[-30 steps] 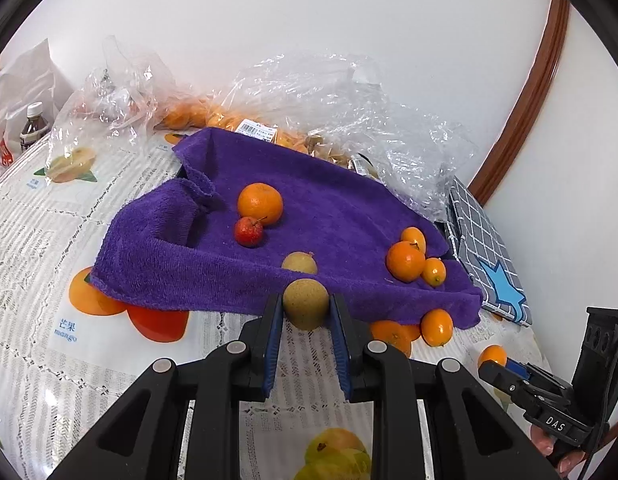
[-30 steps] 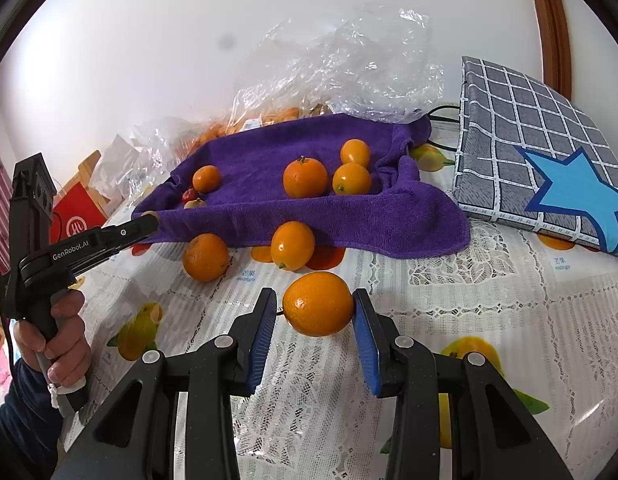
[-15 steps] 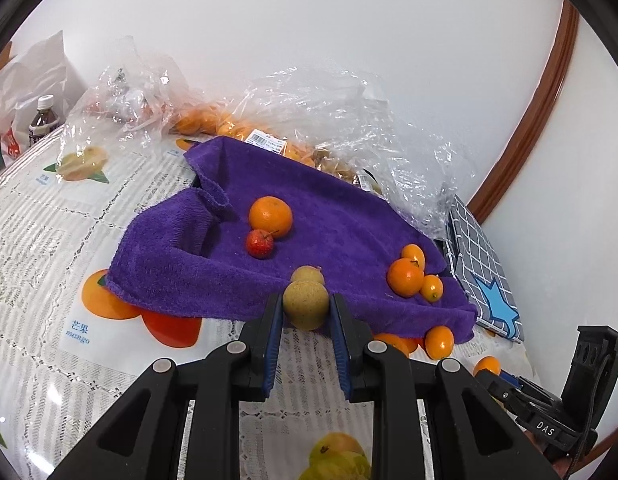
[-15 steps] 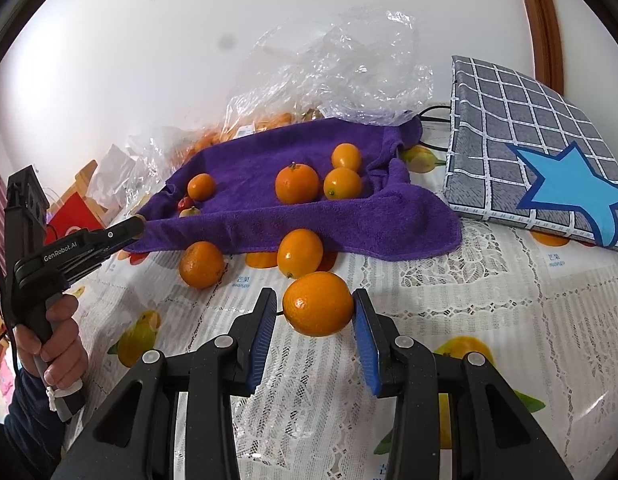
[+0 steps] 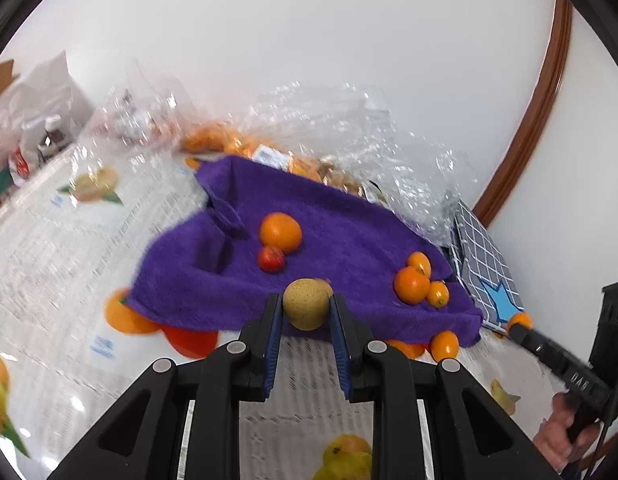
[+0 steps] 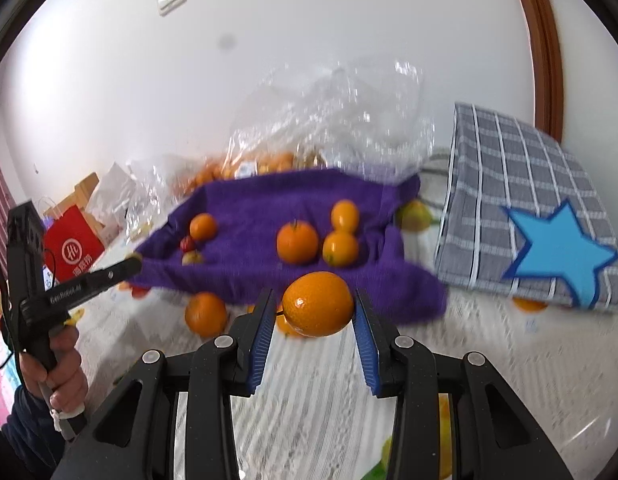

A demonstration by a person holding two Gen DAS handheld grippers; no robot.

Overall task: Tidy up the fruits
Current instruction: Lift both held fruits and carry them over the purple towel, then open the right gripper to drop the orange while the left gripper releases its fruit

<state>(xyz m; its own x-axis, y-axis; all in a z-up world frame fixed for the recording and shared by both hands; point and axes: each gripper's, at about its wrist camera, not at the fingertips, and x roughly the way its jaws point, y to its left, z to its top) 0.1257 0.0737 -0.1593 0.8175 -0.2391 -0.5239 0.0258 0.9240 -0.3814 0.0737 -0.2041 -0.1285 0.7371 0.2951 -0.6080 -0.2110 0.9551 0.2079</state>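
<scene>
Left tool (image 5: 306, 312) gripping probably a pear (image 5: 306, 303), right tool (image 6: 315, 312) gripping orange (image 6: 317, 304)

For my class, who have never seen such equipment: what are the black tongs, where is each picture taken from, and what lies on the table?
No robot here: a person holds a hand-held claw in each hand, each with a camera looking along its two fingers. The left claw grips a small yellow-brown fruit. The right claw grips an orange. Each view also shows the other claw at its edge. On the patterned tablecloth lies a purple towel holding oranges and a small red fruit, with plastic bags behind and a checked cushion beside it.
</scene>
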